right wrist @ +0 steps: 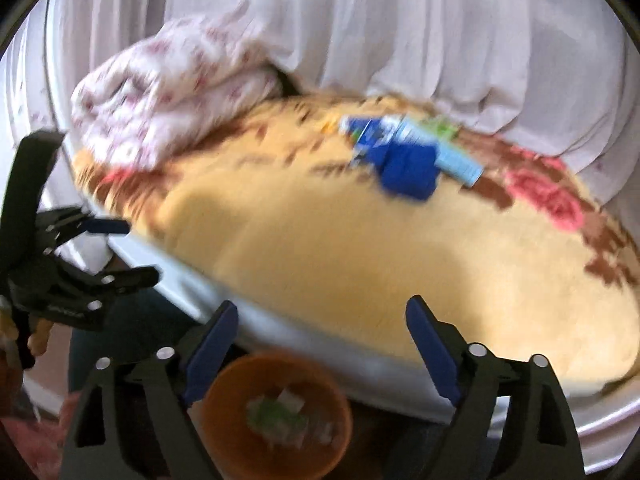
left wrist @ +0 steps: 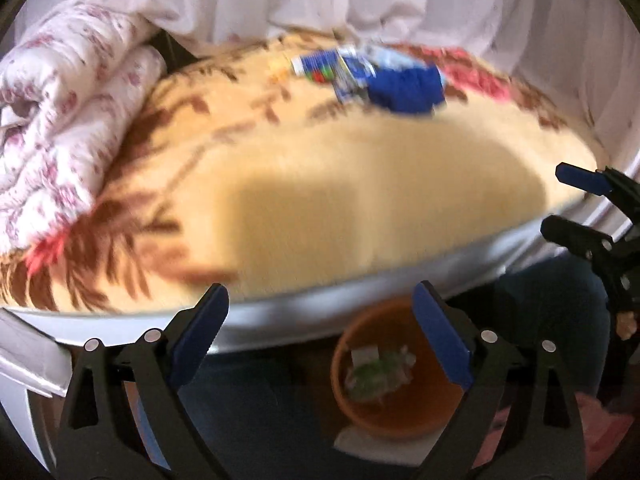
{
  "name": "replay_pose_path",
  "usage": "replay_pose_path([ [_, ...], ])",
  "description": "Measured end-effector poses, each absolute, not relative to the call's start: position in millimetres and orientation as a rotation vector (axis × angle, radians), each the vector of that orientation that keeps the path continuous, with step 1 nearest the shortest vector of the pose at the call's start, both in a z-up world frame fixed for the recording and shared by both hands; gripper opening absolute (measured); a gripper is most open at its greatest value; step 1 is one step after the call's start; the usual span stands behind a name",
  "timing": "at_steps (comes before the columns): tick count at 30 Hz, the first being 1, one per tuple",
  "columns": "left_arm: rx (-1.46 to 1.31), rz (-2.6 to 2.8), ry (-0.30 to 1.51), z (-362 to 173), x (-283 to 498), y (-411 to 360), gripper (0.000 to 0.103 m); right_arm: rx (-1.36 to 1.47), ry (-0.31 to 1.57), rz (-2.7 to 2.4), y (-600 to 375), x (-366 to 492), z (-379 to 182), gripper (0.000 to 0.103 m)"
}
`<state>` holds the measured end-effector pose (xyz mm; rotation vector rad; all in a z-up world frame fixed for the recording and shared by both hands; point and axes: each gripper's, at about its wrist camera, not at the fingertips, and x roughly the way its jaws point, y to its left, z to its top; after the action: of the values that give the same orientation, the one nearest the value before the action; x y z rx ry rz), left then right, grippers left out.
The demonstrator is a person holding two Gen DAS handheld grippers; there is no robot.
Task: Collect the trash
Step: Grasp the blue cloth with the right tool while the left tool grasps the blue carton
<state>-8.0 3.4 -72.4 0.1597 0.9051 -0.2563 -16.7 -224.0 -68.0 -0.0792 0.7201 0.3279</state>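
Observation:
A heap of trash (left wrist: 372,76) lies on the far side of the bed: blue wrappers, a blue carton and a light printed packet, also seen as the trash heap (right wrist: 404,156) in the right wrist view. An orange bin (left wrist: 404,416) stands on the floor below the bed's edge, with crumpled white and green scraps (left wrist: 378,372) inside. My left gripper (left wrist: 320,292) is open and empty, above the bin. My right gripper (right wrist: 322,306) is open and empty too, over the same orange bin (right wrist: 224,420). Each shows in the other's view: right gripper (left wrist: 558,198), left gripper (right wrist: 138,250).
A yellow blanket (left wrist: 320,200) with brown and red flowers covers the bed. A folded white and pink quilt (left wrist: 60,120) lies at its left end. White curtains (right wrist: 400,20) hang behind. The bed's white edge (left wrist: 280,320) runs just beyond the bin.

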Motion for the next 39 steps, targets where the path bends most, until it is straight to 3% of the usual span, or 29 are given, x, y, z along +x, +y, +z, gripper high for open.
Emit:
replay_pose_path([
  [11,0.077,-0.287,0.866,-57.1,34.3,-6.2,0.091,-0.009,0.653,0.230,-241.5,116.4,-57.4,0.093],
  [21,0.049,-0.294,0.910,-67.6,66.4,-4.7,0.091,-0.045,0.843,0.165,-228.3,229.0,-99.5,0.093],
  [22,0.046,-0.292,0.912,-68.0,70.2,-4.2,0.091,-0.039,0.858,0.164,-229.2,234.3,-102.8,0.092],
  [25,0.033,-0.288,0.917,-68.1,78.8,-3.3,0.091,-0.017,0.905,0.164,-231.4,245.4,-113.3,0.068],
  [26,0.029,-0.286,0.919,-67.9,81.2,-3.2,0.091,-0.012,0.915,0.162,-232.7,246.3,-115.6,0.064],
  [29,0.022,-0.285,0.922,-67.1,86.4,-4.2,0.091,0.009,0.913,0.160,-237.1,241.9,-114.3,0.059],
  [39,0.029,-0.286,0.914,-61.8,84.1,-14.7,0.091,0.017,0.829,0.175,-252.5,193.7,-86.6,0.057],
])
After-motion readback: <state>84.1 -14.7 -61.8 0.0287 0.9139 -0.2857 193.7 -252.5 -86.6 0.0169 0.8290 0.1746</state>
